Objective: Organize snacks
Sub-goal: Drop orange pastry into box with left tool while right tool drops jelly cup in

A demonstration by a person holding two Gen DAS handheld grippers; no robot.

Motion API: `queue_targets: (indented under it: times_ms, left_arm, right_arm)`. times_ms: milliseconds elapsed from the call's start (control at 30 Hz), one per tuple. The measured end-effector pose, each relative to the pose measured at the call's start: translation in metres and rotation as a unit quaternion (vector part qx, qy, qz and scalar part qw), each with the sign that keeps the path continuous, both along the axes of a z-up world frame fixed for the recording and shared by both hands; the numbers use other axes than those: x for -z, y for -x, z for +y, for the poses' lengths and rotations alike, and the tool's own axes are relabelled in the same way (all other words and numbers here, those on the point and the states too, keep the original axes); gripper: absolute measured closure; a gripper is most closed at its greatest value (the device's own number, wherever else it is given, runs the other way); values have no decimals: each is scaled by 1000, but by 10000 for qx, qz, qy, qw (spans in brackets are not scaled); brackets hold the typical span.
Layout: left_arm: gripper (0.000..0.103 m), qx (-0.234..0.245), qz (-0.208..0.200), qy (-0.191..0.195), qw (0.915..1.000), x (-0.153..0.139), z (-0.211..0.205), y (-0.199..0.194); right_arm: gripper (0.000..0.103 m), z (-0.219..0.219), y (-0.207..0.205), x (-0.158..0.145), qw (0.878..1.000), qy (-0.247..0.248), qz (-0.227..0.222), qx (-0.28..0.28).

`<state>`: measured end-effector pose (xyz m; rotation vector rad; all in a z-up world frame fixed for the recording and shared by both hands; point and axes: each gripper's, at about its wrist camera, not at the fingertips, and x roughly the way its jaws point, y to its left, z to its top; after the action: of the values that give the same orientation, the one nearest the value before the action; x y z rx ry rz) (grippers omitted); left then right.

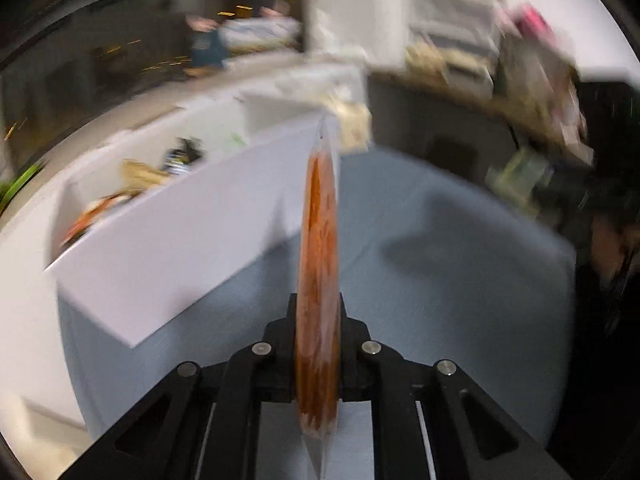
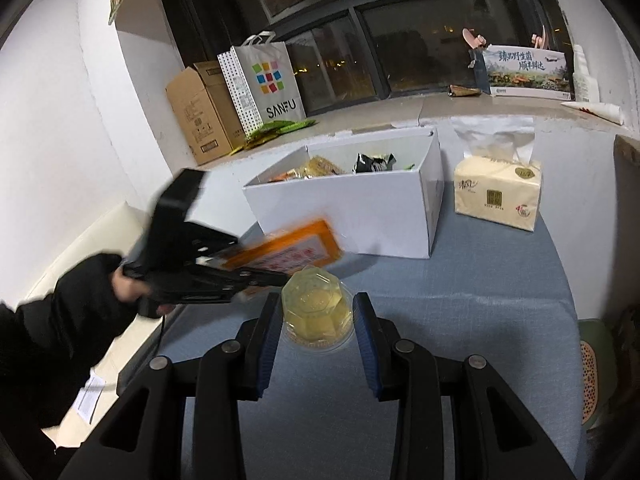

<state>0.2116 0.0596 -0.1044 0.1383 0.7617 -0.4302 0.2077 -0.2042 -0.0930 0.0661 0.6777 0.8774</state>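
Right gripper (image 2: pixel 317 322): jaws pressed on a clear jelly cup (image 2: pixel 317 309), near centre on the blue cloth table (image 2: pixel 480 300). Left gripper (image 2: pixel 256 276): clamped on an orange packet (image 2: pixel 288 250), left of the cup. Far centre: white box (image 2: pixel 360 216) holding snacks; tissue pack (image 2: pixel 498 194) to its right.

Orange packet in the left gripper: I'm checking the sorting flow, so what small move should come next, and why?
Probably carry the orange packet on over the open white box before letting go. The left gripper is shut on it, it hangs short of the box's near wall, and other snacks already lie inside.
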Motion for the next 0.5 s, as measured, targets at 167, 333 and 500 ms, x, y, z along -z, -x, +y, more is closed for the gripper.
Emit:
queue_targets:
  times_ms: [167,333,500]
  left_arm:
    - [90,-944,-408,1330,9858,-44,31,15]
    - [90,-1533,-583,1886,9683,-77,58,-5]
    - [90,-2016,-693,1834,9597,-105,76,-48]
  right_arm:
    - [64,13,-9,-16,9999,21,-155,69]
    - [64,38,-32,-51,9987,66,-497,104]
    - [64,67,-80,-80,9977,151,-628,184]
